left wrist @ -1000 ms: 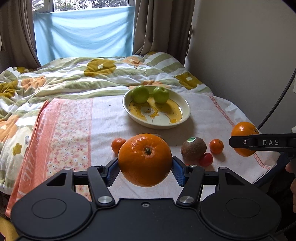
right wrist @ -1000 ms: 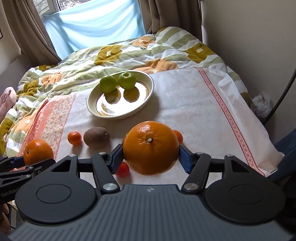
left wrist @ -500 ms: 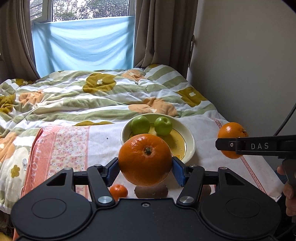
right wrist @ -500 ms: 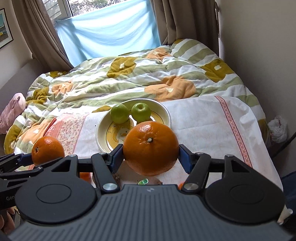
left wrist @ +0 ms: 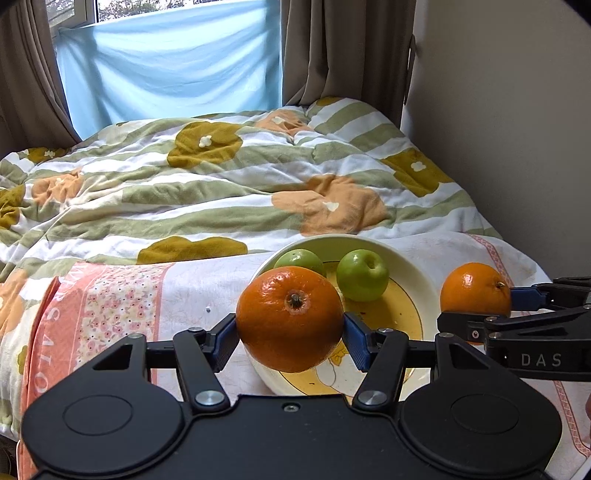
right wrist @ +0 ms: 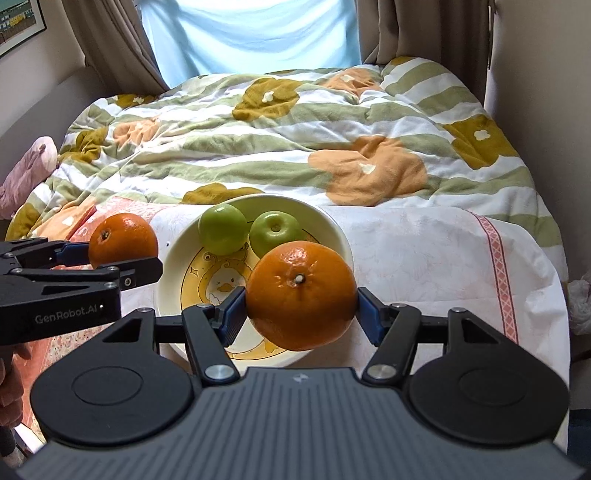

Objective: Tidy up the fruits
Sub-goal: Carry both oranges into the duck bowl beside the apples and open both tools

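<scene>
Left gripper [left wrist: 290, 338] clamped left orange [left wrist: 290, 318], held over near-left rim of bowl [left wrist: 413, 267]. Right gripper [right wrist: 301, 314] clamped right orange [right wrist: 301, 294] above bowl's near side. Two green apples [right wrist: 222, 228] sat inside bowl on bed cloth [right wrist: 424, 251].

Left apple [left wrist: 301, 259]: we see only its top; the left orange [left wrist: 290, 318] covers the rest.
Plate [left wrist: 410, 273]: its near rim is hidden behind the left gripper [left wrist: 290, 338] body; we cannot trace it.
Plate picture [right wrist: 214, 284]: partly covered by the right orange [right wrist: 301, 295], so we cannot tell the whole drawing.
Right gripper [left wrist: 476, 314]: cut off by the left view's right edge.
Wall frame [right wrist: 18, 22]: cropped at the corner; its contents are too small to tell.
</scene>
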The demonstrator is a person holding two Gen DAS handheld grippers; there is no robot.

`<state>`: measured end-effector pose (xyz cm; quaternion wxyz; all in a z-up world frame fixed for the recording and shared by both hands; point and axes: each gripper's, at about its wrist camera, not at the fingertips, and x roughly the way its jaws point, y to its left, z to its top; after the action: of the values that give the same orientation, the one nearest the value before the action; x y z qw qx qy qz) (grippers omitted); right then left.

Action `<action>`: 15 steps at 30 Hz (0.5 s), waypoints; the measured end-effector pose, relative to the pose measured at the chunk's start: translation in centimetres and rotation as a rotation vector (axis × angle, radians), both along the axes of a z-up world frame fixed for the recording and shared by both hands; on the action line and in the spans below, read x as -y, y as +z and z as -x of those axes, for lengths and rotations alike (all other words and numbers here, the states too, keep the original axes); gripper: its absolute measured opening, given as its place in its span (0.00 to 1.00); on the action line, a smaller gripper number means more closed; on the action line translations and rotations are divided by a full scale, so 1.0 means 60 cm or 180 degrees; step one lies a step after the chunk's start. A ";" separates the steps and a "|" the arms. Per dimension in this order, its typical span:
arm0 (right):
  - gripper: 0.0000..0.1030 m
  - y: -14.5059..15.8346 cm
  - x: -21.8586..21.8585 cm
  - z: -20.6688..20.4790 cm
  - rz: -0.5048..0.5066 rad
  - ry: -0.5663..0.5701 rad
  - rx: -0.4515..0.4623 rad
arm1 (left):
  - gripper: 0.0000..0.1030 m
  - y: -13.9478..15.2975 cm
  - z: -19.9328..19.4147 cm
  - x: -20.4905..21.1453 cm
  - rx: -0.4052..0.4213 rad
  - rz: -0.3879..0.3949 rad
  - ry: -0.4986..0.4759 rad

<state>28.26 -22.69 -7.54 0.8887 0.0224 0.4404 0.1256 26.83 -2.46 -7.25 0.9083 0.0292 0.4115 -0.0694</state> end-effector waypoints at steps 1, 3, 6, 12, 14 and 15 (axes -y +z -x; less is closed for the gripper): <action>0.75 -0.007 0.000 -0.005 0.0011 0.0040 -0.0008 | 0.62 -0.007 -0.008 0.003 -0.0027 -0.0026 -0.0002; 0.75 -0.018 -0.001 -0.014 0.0039 0.0097 -0.0031 | 0.62 -0.022 -0.023 0.008 -0.0084 -0.0075 -0.0024; 0.75 -0.032 0.002 -0.026 0.0039 0.0165 -0.0073 | 0.62 -0.043 -0.043 0.018 -0.0146 -0.0173 -0.0062; 0.75 -0.046 0.005 -0.043 0.0087 0.0269 -0.0113 | 0.63 -0.076 -0.069 0.032 -0.0302 -0.0312 -0.0132; 0.75 -0.045 0.006 -0.044 0.0090 0.0290 -0.0103 | 0.63 -0.079 -0.070 0.031 -0.0333 -0.0326 -0.0130; 0.75 -0.045 0.008 -0.045 0.0081 0.0294 -0.0105 | 0.64 -0.079 -0.069 0.030 -0.0323 -0.0334 -0.0121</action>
<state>30.98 -23.14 -10.21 0.8747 -0.0072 0.4572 0.1604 31.00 -4.28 -12.01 0.8820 0.0810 0.4595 -0.0664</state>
